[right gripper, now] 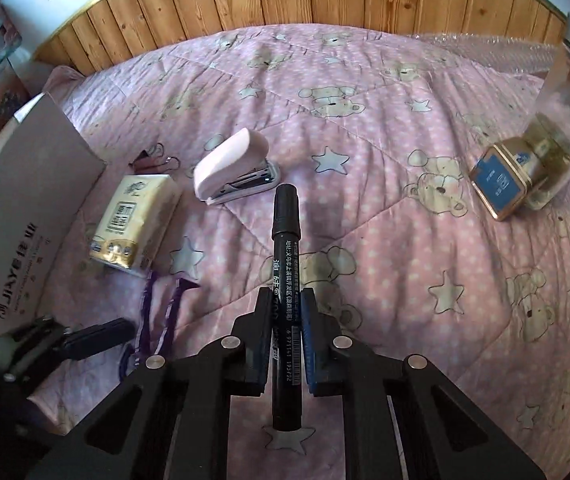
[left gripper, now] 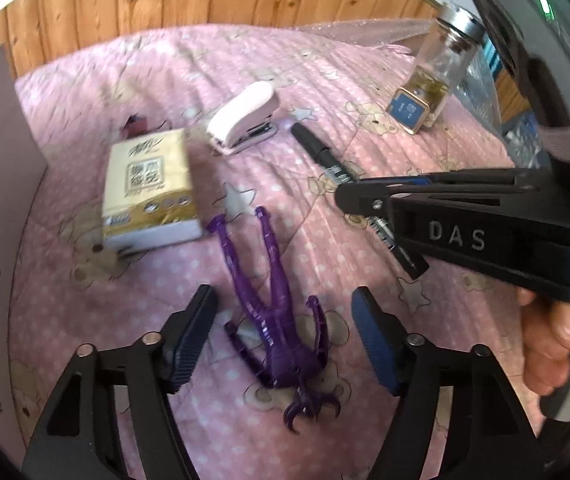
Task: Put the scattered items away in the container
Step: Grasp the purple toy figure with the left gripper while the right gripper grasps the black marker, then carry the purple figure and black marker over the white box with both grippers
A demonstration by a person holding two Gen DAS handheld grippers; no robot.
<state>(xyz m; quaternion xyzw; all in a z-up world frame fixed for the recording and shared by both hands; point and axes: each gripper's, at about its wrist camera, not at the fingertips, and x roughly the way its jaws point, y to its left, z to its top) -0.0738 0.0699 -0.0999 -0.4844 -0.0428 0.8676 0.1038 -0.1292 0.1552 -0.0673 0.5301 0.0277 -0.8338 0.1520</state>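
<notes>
The right gripper (right gripper: 283, 316) clamps the black marker pen (right gripper: 285, 240), while the wide-open left gripper (left gripper: 285, 336) straddles the purple plastic figure (left gripper: 281, 320).

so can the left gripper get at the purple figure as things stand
Probably yes: the left gripper is open with the purple figure lying between its fingers on the quilt, nothing on top of it.

I see bare quilt (right gripper: 385, 208) far and right; the tissue pack (right gripper: 137, 224), stapler (right gripper: 233, 172) and box wall (right gripper: 33, 208) crowd my left.
</notes>
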